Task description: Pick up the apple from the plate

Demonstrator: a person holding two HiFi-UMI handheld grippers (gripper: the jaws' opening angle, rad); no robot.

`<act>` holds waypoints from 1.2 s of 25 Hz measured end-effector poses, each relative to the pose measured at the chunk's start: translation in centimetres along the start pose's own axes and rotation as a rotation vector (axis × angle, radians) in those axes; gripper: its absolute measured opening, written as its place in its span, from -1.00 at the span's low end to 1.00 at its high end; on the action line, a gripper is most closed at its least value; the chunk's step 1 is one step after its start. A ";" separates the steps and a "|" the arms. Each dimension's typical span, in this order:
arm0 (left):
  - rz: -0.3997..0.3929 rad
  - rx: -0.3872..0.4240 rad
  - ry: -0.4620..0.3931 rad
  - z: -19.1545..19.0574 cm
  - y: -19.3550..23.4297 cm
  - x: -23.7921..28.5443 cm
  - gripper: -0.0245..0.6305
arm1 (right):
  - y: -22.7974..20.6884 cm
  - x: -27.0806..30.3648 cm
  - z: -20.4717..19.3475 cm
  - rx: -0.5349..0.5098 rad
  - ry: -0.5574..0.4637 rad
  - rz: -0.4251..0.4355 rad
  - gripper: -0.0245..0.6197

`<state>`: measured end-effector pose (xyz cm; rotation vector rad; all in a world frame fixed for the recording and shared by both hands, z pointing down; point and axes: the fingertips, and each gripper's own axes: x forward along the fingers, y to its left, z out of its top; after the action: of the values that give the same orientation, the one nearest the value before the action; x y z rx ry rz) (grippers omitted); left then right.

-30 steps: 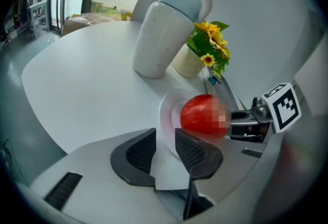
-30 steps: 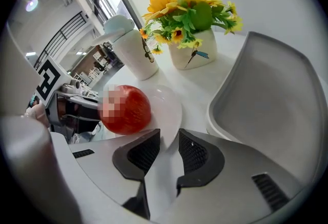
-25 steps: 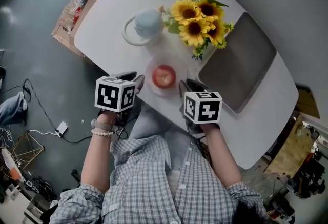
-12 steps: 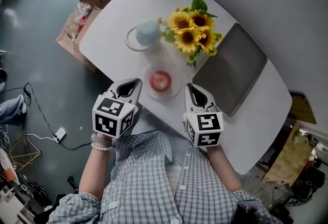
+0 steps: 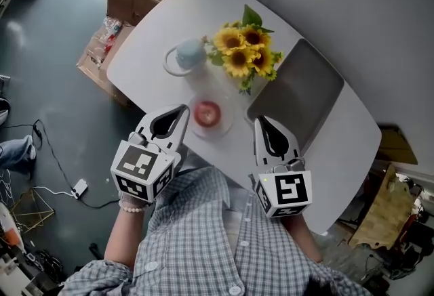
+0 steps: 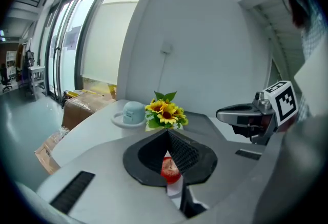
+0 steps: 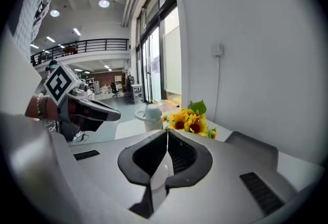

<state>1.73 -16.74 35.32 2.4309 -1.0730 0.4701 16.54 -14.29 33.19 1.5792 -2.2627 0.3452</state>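
My left tongs (image 5: 184, 110) and right tongs (image 5: 260, 120) are both shut and empty. One red apple (image 5: 207, 112) sits on one plate (image 5: 224, 128). In the left gripper view, my jaws hide part of it.

1. The apple (image 5: 207, 112) is red and round, and it sits upright with its stem up at the middle of the plate.
2. The plate (image 5: 224, 126) is pale and round, and it lies flat near the bench's (image 5: 156, 51) front edge.

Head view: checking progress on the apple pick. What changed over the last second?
The left gripper and right gripper drew back toward the person, away from the plate. Nothing was gripped. The apple stayed on the plate, cup and sunflowers unmoved.
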 end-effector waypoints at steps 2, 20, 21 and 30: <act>-0.027 -0.030 -0.029 1.0 -0.9 -0.3 -0.89 | -0.5 -0.8 1.6 -0.010 -0.049 -0.008 -0.84; -0.069 0.066 -0.124 4.1 -5.2 0.2 -0.89 | -1.5 -3.2 3.7 -0.067 -0.136 -0.002 -0.85; -0.070 0.070 -0.128 4.3 -5.3 0.1 -0.89 | -1.3 -3.3 3.8 -0.068 -0.138 0.004 -0.85; -0.066 0.072 -0.141 4.5 -5.9 0.2 -0.89 | -1.1 -3.6 3.3 -0.093 -0.124 0.006 -0.85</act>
<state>6.92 -15.66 30.08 2.5869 -1.0447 0.3259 18.24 -12.93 28.68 1.5868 -2.3389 0.1448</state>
